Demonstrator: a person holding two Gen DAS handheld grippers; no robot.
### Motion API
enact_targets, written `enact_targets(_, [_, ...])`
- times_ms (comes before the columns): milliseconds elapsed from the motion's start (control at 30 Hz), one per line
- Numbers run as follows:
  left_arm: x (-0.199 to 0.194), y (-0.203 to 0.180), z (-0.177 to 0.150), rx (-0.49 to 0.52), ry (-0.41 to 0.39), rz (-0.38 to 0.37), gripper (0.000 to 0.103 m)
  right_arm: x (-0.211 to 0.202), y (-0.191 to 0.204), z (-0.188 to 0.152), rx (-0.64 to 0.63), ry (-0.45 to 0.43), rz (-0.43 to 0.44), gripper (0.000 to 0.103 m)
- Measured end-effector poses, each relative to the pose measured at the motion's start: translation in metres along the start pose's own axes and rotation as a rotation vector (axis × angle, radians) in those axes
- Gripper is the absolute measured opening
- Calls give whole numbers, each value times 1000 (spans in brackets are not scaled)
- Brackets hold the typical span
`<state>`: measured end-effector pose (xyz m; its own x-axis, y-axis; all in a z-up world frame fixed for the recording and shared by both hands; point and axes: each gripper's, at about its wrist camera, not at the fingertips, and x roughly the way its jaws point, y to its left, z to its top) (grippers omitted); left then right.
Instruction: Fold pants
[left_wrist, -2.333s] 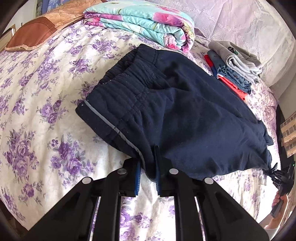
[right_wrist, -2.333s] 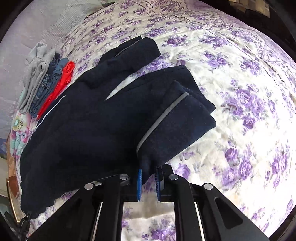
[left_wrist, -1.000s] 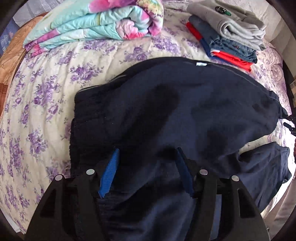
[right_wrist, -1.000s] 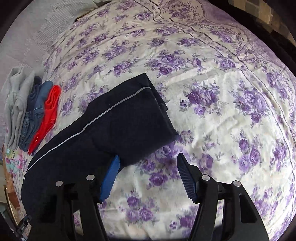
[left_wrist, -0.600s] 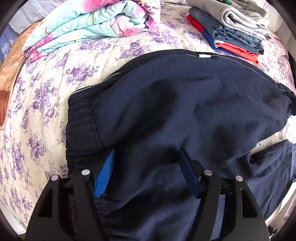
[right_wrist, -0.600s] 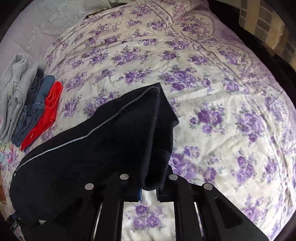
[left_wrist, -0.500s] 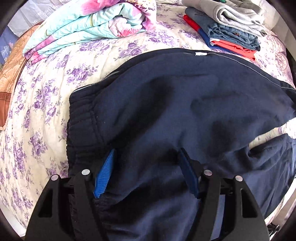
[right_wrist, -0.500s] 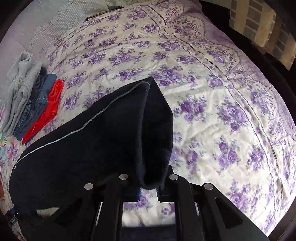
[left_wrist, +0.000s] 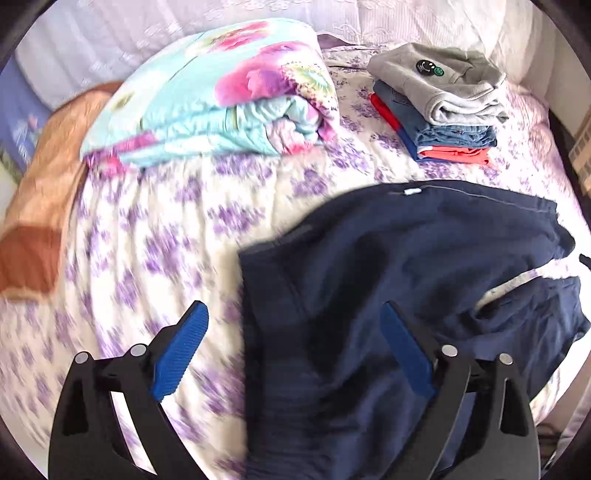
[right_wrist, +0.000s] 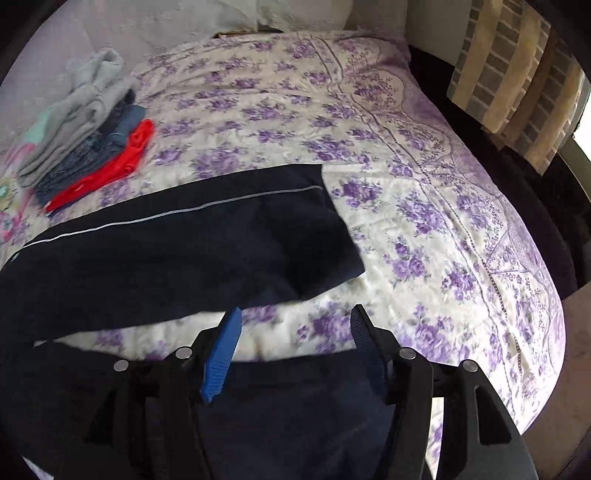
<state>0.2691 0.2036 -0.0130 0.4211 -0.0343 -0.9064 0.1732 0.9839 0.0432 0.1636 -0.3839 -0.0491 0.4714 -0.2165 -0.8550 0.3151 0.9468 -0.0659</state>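
The dark navy pants (left_wrist: 388, 280) lie on the purple-flowered bedspread (left_wrist: 155, 236); a thin grey stripe runs along the far leg. My left gripper (left_wrist: 293, 325) is open and empty, its right finger over the waist end of the pants and its left finger over the bedspread. In the right wrist view the far leg (right_wrist: 192, 243) lies flat and ends squarely at the right, and another part of the pants lies under the gripper base. My right gripper (right_wrist: 295, 325) is open and empty, just in front of that leg, over a strip of bare bedspread (right_wrist: 424, 206).
A folded turquoise and pink quilt (left_wrist: 221, 99) lies at the back. A stack of folded clothes (left_wrist: 439, 103), grey on top, denim and red below, sits at the back right; it also shows in the right wrist view (right_wrist: 85, 129). A brown pillow (left_wrist: 33, 236) lies at left.
My right gripper held the leg end shut half a second ago; it has now let go and the leg lies flat. My left gripper stayed open and moved left and back; its view is blurred.
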Motion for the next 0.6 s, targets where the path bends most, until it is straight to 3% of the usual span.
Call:
enact_targets(67, [19,4,25,69,31,27,91,-21,14,-23,-21,-16,55,64])
enact_targets(133, [44,1,47,136,73,-4,87,-36,30,-43,-38,-19,66,64])
enact_targets(233, [77,-4,56,190,170,-91,82,-53,50,-67,-74,-17,69,64])
enact_targets(333, [96,-9,55,244,193,-72,80,-72,61,-77,-77,-42,56,64])
enact_targets(600, [111,14,62,154,187,-252,80,-85,97,-80,-124,-65,115,64])
